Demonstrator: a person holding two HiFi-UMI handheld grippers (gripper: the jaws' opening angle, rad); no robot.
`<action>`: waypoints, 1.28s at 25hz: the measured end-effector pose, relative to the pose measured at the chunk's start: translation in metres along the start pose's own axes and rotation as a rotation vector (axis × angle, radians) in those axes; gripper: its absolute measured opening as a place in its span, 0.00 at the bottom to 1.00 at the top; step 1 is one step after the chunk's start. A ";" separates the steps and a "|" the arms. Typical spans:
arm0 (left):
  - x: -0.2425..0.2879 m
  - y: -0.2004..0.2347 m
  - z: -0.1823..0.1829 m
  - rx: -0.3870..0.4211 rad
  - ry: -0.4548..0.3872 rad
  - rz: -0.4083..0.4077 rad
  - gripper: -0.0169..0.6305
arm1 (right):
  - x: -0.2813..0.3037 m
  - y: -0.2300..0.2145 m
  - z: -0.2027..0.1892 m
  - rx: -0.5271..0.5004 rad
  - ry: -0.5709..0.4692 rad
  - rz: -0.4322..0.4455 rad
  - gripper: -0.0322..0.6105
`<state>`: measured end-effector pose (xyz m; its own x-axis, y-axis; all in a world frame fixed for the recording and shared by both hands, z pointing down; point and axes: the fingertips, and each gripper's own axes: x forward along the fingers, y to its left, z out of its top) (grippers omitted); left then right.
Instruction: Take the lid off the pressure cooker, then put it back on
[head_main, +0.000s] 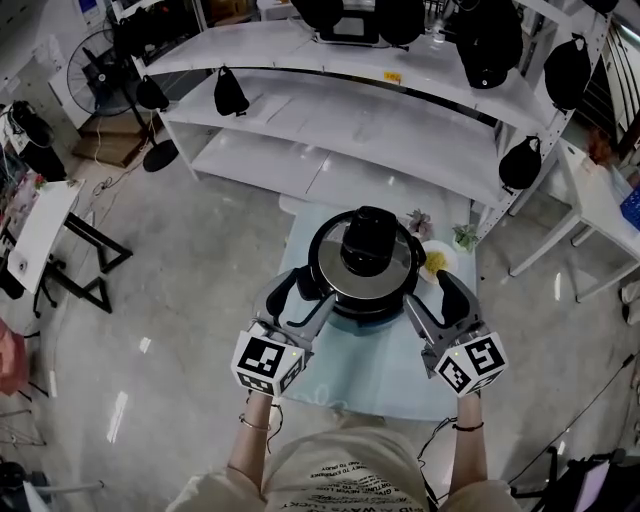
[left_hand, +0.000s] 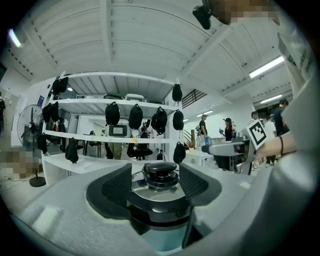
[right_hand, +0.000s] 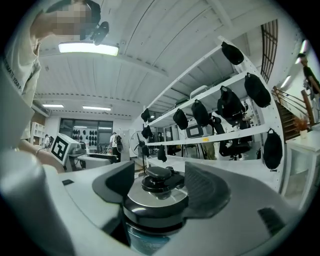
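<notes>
Lid (head_main: 368, 255): on the pressure cooker (head_main: 365, 308), mid-counter (head_main: 370, 365).
Left hand-held gripper (head_main: 300, 298): jaws wide, straddling the lid's left edge, unclamped.
Right hand-held gripper (head_main: 433, 300): same, right edge.
Technique: I should squeeze evenly and lift level.

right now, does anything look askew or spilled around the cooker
Nothing stands out. The lid sits level and centred on the pressure cooker, no spill shows on the table, and the left gripper and right gripper flank it evenly, fingers apart.
</notes>
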<state>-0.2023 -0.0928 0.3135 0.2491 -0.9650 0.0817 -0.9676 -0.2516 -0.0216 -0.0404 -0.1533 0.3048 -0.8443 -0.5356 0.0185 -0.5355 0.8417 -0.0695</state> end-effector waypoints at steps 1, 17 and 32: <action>0.006 0.001 -0.002 0.010 0.010 -0.011 0.46 | 0.005 -0.002 -0.002 -0.003 0.009 0.014 0.51; 0.085 0.009 -0.019 0.141 0.204 -0.326 0.46 | 0.081 -0.009 -0.019 -0.050 0.148 0.297 0.51; 0.116 0.004 -0.036 0.337 0.420 -0.746 0.49 | 0.111 0.005 -0.038 -0.090 0.309 0.499 0.54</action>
<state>-0.1791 -0.2033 0.3586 0.7046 -0.4542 0.5452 -0.4821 -0.8702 -0.1019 -0.1374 -0.2064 0.3445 -0.9544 -0.0398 0.2959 -0.0602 0.9964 -0.0604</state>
